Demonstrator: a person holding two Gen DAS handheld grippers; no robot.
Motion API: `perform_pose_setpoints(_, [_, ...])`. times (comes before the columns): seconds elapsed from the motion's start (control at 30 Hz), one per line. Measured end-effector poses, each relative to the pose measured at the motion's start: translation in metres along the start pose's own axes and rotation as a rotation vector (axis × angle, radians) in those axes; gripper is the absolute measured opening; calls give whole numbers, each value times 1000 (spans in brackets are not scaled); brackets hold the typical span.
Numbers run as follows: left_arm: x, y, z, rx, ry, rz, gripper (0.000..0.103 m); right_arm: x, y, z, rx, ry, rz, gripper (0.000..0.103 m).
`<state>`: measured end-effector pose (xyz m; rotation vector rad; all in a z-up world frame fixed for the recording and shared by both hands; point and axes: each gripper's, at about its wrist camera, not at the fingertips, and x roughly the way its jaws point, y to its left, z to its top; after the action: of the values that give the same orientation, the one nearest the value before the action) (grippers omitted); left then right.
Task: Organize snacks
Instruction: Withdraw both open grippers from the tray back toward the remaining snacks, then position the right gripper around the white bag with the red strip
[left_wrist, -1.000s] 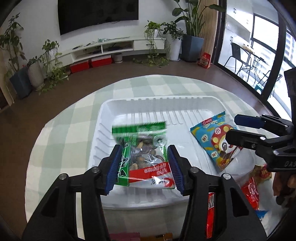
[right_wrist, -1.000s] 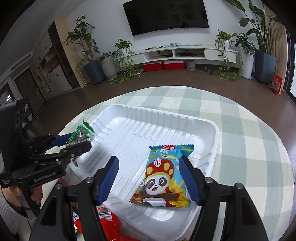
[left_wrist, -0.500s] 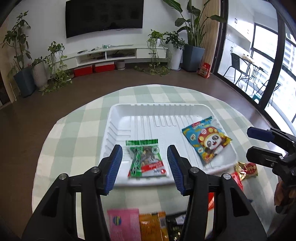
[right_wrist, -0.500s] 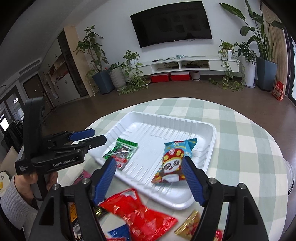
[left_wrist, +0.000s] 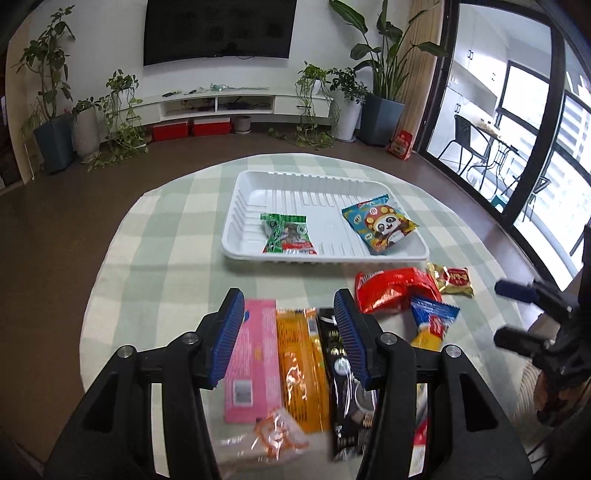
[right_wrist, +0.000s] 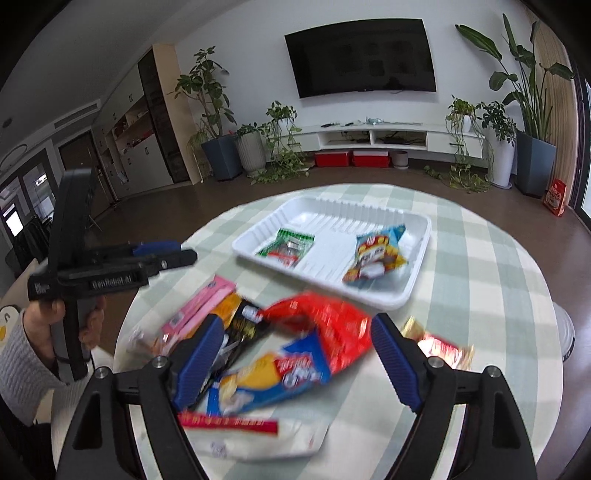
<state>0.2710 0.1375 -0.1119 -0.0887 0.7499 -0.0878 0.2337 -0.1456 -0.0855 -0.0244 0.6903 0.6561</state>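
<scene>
A white tray (left_wrist: 295, 181) on the checked tablecloth holds a green nut packet (left_wrist: 286, 238) and a blue panda packet (left_wrist: 380, 225). The tray (right_wrist: 413, 284) shows in the right wrist view too. My left gripper (left_wrist: 288, 336) is open and empty over a pink box (left_wrist: 255, 354), an orange packet (left_wrist: 301, 365) and a black packet (left_wrist: 343, 402). My right gripper (right_wrist: 295, 360) is open and empty over a red bag (right_wrist: 325, 321) and a blue-yellow packet (right_wrist: 266, 376).
A gold-red candy packet (left_wrist: 452, 280) lies right of the red bag (left_wrist: 391, 288). A white packet with a red stripe (right_wrist: 255, 432) lies near the table's front edge. Plants, a TV stand and glass doors are beyond the table.
Both grippers have pulled back from the tray toward the near edge of the table. The green packet and the panda packet stay in the tray. Loose snacks now lie under both grippers.
</scene>
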Motion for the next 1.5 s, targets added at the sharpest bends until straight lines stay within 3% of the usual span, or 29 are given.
perform_pose_setpoints(0.17, [-32, 5, -22, -9, -13, 7, 49, -5, 3, -45, 119, 101, 48, 84])
perform_pose_setpoints(0.27, [-45, 7, -31, -17, -21, 6, 56, -4, 5, -67, 212, 156, 82, 84])
perform_pose_setpoints(0.53, [-67, 14, -52, -16, -22, 24, 57, 22, 11, -92, 452, 252, 218, 87])
perform_pose_setpoints(0.7, [-73, 22, -63, -13, -20, 37, 57, 26, 7, -91, 566, 196, 241, 103])
perform_pose_setpoints(0.93, [-67, 22, -77, 35, 9, 63, 57, 37, 16, -80, 579, 167, 226, 103])
perform_pose_setpoints(1.07, [-60, 18, -84, 96, 45, 73, 57, 40, 22, -77, 525, 166, 186, 85])
perform_pose_setpoints(1.13, [-55, 17, -85, 103, 64, 68, 57, 41, 22, -78, 503, 169, 169, 65])
perform_pose_setpoints(1.27, [-44, 17, -84, 99, 106, 52, 57, 42, 17, -81, 488, 168, 163, 46])
perform_pose_setpoints(1.37, [-33, 16, -81, 94, 140, 40, 57, 45, 11, -85, 482, 179, 169, 18])
perform_pose_setpoints(1.5, [-16, 18, -75, 75, 186, 25, 57, 40, 10, -90, 471, 170, 183, 18])
